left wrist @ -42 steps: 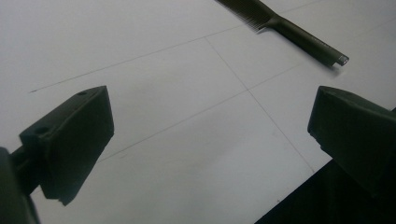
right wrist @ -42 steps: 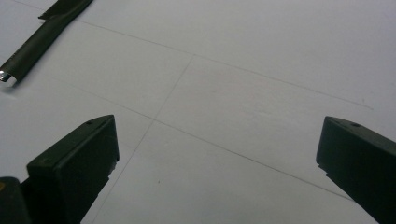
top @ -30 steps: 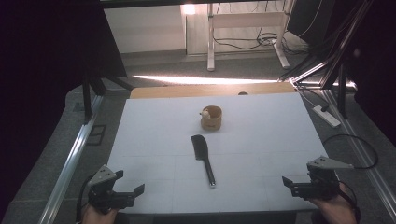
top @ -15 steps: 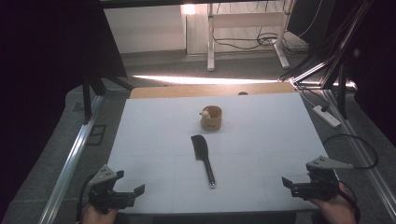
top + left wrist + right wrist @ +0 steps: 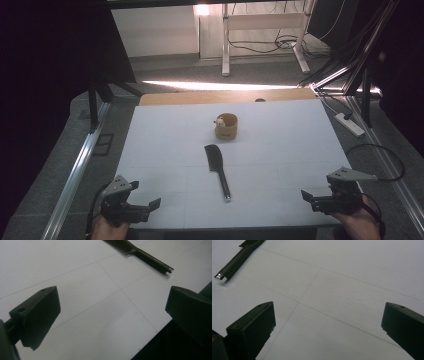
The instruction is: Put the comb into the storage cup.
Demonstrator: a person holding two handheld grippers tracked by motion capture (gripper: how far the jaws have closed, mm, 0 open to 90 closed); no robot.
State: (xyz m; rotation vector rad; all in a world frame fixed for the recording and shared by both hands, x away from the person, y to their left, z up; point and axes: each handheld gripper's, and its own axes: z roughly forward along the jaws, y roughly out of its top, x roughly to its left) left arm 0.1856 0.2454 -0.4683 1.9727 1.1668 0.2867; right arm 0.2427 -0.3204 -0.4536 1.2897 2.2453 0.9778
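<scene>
High view shows the white table [image 5: 280, 145] first, with a dark cleaver [image 5: 218, 169] lying flat near its middle, blade toward the far side and handle toward the person, and a small wooden cup [image 5: 226, 126] just beyond the blade tip, apart from it. At the near left corner the left gripper [image 5: 150, 206] rests with its jaws spread wide and nothing between them; at the near right corner the right gripper [image 5: 306, 196] is likewise wide and empty, both well apart from the cleaver. I judge the cleaver stiff and fairly heavy toward the blade, its smooth handle likely slippery. The round handle [image 5: 152, 260], close to the blade, looks the safest place to grip.
</scene>
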